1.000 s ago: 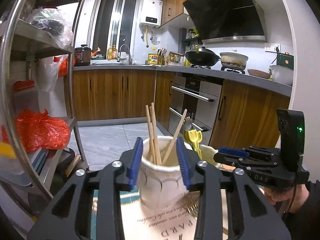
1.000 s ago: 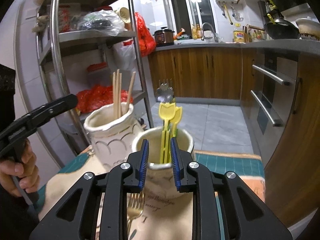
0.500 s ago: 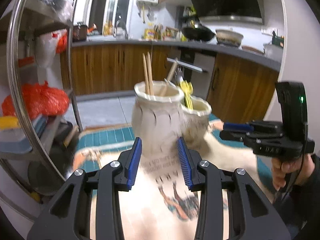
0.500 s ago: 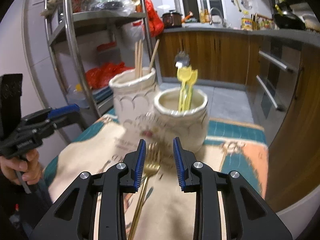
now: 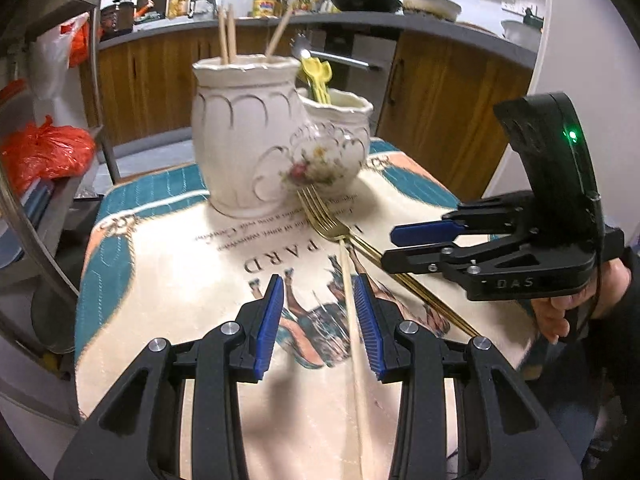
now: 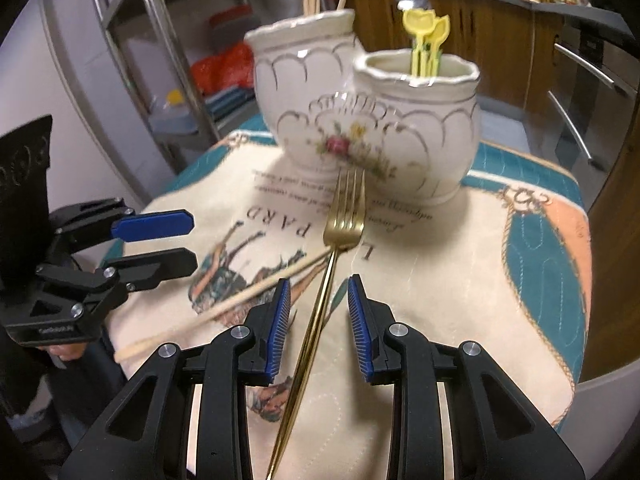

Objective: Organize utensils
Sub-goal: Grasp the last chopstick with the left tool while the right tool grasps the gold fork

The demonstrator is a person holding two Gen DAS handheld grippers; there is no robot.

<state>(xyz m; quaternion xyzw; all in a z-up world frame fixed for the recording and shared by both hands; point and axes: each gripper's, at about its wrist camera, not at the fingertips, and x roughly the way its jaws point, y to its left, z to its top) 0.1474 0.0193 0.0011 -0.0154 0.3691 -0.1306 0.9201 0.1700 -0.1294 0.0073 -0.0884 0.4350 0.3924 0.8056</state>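
A gold fork lies on the printed cloth, tines toward the jars. Its handle runs between the fingers of my right gripper, which is open and not touching it. A pale wooden chopstick lies on the cloth between the fingers of my open left gripper, close to the right pad. The fork and the right gripper also show in the left wrist view. The tall white jar holds chopsticks. The shorter flowered jar holds yellow utensils.
The cloth covers a small table whose edges are close on all sides. A metal rack with red bags stands to the left. Wooden kitchen cabinets stand behind. A hand holds the right gripper.
Both grippers have tipped downward and sunk toward the cloth. The jars have slid up in both views, and the fork and the chopstick now lie between the fingers. The right jaws have widened a little.
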